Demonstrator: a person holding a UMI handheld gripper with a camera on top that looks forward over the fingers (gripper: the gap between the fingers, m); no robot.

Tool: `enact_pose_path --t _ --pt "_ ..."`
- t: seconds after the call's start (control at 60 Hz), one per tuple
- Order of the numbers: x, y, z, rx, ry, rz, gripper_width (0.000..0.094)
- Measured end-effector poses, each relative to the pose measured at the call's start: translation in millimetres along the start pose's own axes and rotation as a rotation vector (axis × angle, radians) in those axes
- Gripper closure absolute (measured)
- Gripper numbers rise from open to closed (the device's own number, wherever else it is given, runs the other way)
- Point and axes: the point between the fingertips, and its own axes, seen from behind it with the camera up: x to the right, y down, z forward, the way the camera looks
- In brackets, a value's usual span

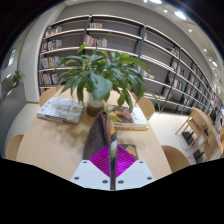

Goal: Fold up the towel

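Observation:
My gripper is shut on the towel, a grey cloth with darker and orange-brown stripes. The two magenta pads press together on a thin edge of the cloth. The rest of the towel stretches out ahead of the fingers, over the light wooden table, towards the potted plant. How much of it lies on the table I cannot tell.
A large green potted plant stands mid-table beyond the towel. An open magazine lies to its left and a book to its right. Wooden chairs stand to the right. Bookshelves line the back wall.

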Motion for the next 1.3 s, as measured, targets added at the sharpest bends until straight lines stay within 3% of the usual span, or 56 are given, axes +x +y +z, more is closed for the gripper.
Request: enact_pose_path --t 0.1,0.15,0.183,0.25,0.3,0.55,0.7,0.867,1.3 --pt "37 32 31 -0.059 -0.042 0.006 0.0864" --pt "41 56 47 -0.101 -0.080 -0.006 0.0725" --pt "51 69 54 -0.126 -0.087 -0.023 0.0562" --pt "64 83 58 -0.155 -0.081 -0.078 0.0362" --pt "67 78 50 -0.130 -0.078 -0.109 0.0276" --pt "68 -9 -62 0.067 -0.110 -0.007 0.0199" --pt "61 -35 -148 0.142 -0.179 0.083 0.0134" --pt "55 -30 -223 0.196 -0.228 0.137 0.0135" --pt "57 34 -344 0.218 -0.173 0.066 0.0135"
